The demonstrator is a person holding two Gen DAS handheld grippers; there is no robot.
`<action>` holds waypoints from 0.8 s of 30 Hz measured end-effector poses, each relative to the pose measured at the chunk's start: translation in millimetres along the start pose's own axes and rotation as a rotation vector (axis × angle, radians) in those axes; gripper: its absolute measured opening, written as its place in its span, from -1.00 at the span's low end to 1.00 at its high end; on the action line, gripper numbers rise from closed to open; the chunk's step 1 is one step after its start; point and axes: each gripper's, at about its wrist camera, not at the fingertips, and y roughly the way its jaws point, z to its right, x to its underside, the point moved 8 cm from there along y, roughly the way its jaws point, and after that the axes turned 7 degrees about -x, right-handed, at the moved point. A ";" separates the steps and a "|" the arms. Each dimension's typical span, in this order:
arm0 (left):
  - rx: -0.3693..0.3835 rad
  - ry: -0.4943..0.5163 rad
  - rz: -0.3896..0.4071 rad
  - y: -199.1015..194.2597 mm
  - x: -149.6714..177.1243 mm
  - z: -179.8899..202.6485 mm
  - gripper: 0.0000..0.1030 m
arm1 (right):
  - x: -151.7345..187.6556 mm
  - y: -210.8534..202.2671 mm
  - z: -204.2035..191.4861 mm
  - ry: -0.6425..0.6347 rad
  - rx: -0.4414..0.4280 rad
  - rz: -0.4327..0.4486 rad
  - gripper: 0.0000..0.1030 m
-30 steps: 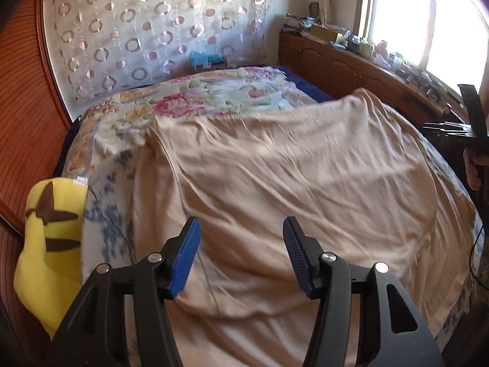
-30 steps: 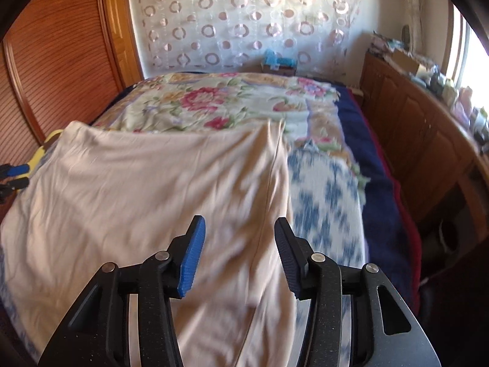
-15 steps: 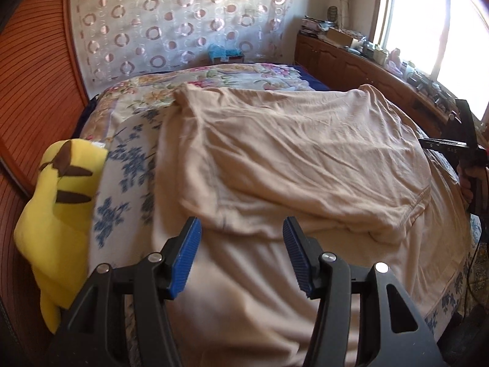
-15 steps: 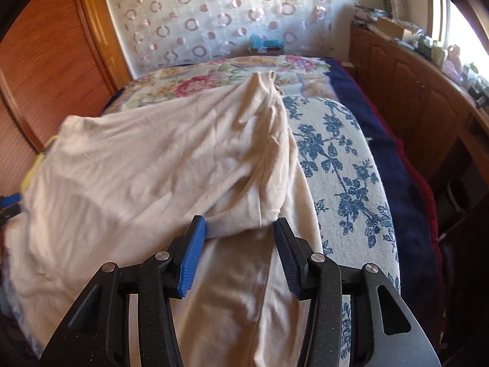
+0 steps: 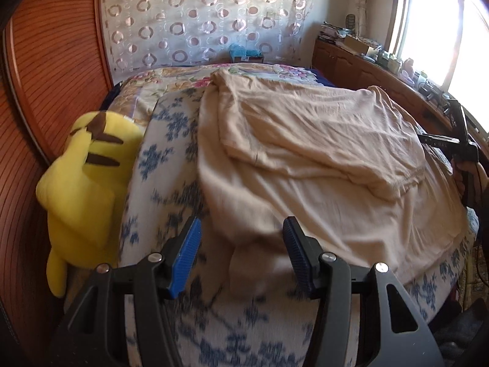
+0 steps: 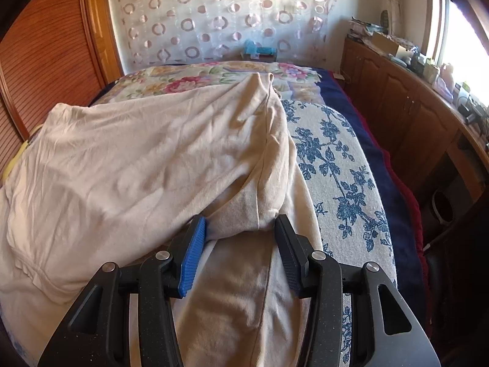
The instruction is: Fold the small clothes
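Beige garment (image 5: 305, 165) spread across the bed (image 6: 342, 165) on a blue-flowered cover, far part doubled back toward the near hem, the fold lying crooked and rumpled. Left tongs (image 5: 241, 253) standing apart over the garment's near left edge, nothing pinched between the blue pads (image 5: 186, 253). Right tongs (image 6: 240, 247) likewise apart, straddling a bunched fold of the cloth near its right seam; cloth between the jaws, pads not seen pressing it. Probably mid-fold, with the next grip being lined up. To do it well: lower each pair onto a single clean edge, not a thick wad; take matching spots on both sides; lift just clear of the bed and carry evenly so the fold lands square. Worth smoothing the wrinkled upper layer first. Yellow plush toy (image 5: 85, 180) just beside the left edge, best kept clear of.
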 end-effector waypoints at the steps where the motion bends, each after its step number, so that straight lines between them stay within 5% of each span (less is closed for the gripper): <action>1: 0.008 -0.007 -0.010 -0.4 7.2 -0.6 0.07 | 1.1 0.1 0.5 -0.003 0.004 -0.001 -0.08; 6: 0.080 -0.042 -0.043 1.0 28.5 0.9 0.07 | -0.9 0.6 2.2 0.000 0.000 -0.001 -0.07; 9: 0.111 -0.040 -0.048 4.0 32.6 4.0 -0.19 | -1.1 1.2 0.5 -0.001 0.002 -0.002 -0.07; 14: 0.133 -0.008 -0.025 -3.2 32.2 10.8 -0.98 | -1.7 1.3 0.4 0.000 0.000 -0.002 -0.07; 24: 0.043 0.035 0.060 -71.0 11.6 -5.1 -0.96 | -1.3 1.2 0.2 0.000 0.001 -0.002 -0.07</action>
